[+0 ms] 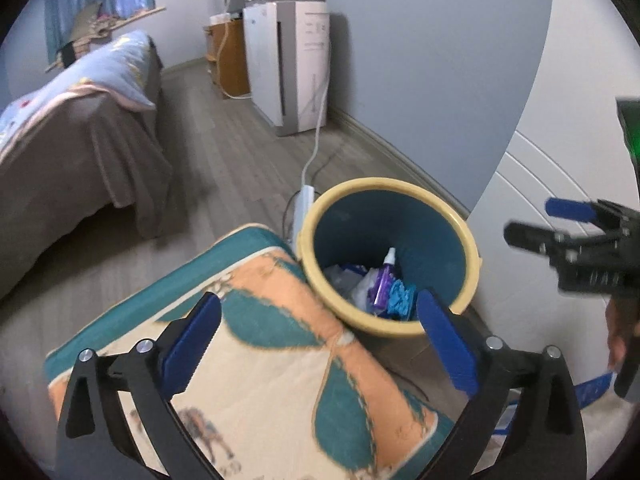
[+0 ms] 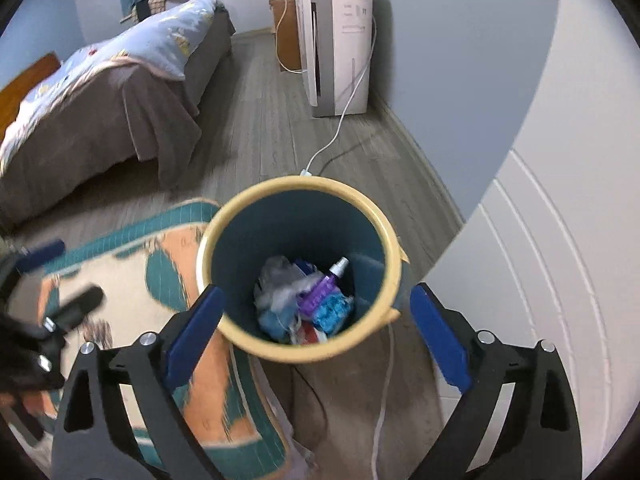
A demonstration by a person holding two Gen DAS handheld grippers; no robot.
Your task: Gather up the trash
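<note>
A round bin (image 1: 472, 268) (image 2: 390, 240) with a cream rim and teal inside stands on the floor by the wall. It holds a purple spray bottle (image 1: 385, 276) (image 2: 326, 286), crumpled plastic (image 2: 280, 280) and blue scraps (image 1: 402, 298). My left gripper (image 1: 320, 320) is open and empty, above a cushion just left of the bin. My right gripper (image 2: 316, 312) is open and empty, right over the bin's mouth; it also shows in the left wrist view (image 1: 560, 228). The left gripper shows at the left of the right wrist view (image 2: 60, 280).
A patterned orange and teal cushion (image 1: 260, 340) (image 2: 132, 280) lies against the bin. A bed (image 1: 72, 132) with a brown cover stands at the left. A white appliance (image 1: 288, 60) stands by the wall, its cable (image 1: 316, 148) running to a power strip (image 1: 304, 204). A white door (image 2: 560, 240) is at the right.
</note>
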